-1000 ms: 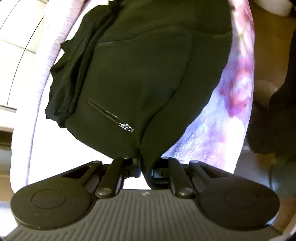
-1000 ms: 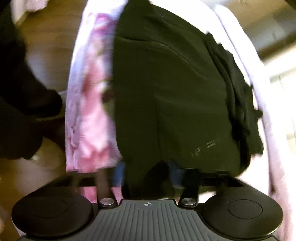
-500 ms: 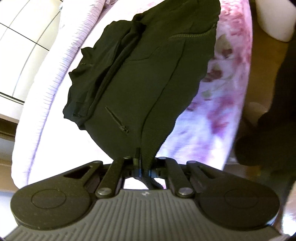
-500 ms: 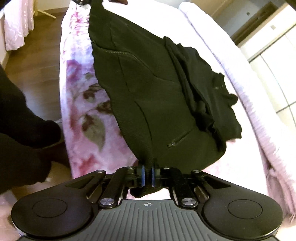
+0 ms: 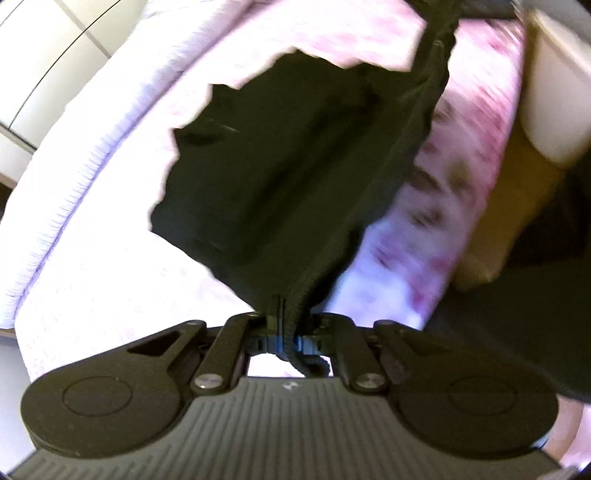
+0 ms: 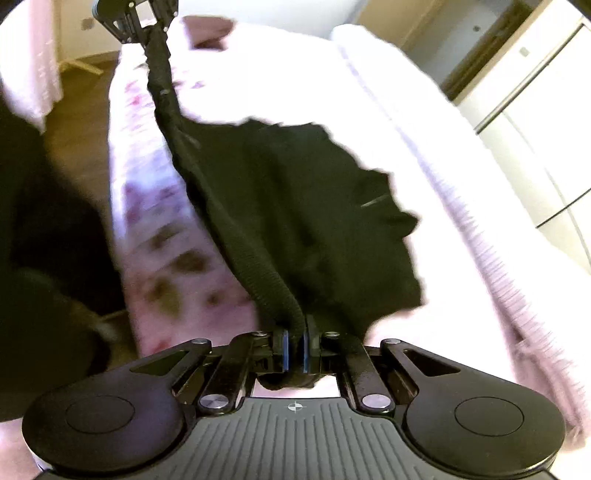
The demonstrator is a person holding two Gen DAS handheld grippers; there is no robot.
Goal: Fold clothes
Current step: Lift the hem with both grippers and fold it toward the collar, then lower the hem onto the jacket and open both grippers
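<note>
Both claws, left gripper (image 5: 286, 325) and right gripper (image 6: 294, 350), pinch the black garment's (image 6: 295, 206) ribbed hem clear of the bed (image 6: 424, 122), folding not yet begun.

One black garment (image 5: 295, 177) hangs in view, its ribbed hem pinched at two corners. Two grippers show: the right gripper (image 6: 294, 349) and the left gripper (image 6: 147, 22) (the far one). Beneath lie one floral bedspread (image 6: 155, 221) and one pale ribbed blanket (image 5: 74, 177).
</note>
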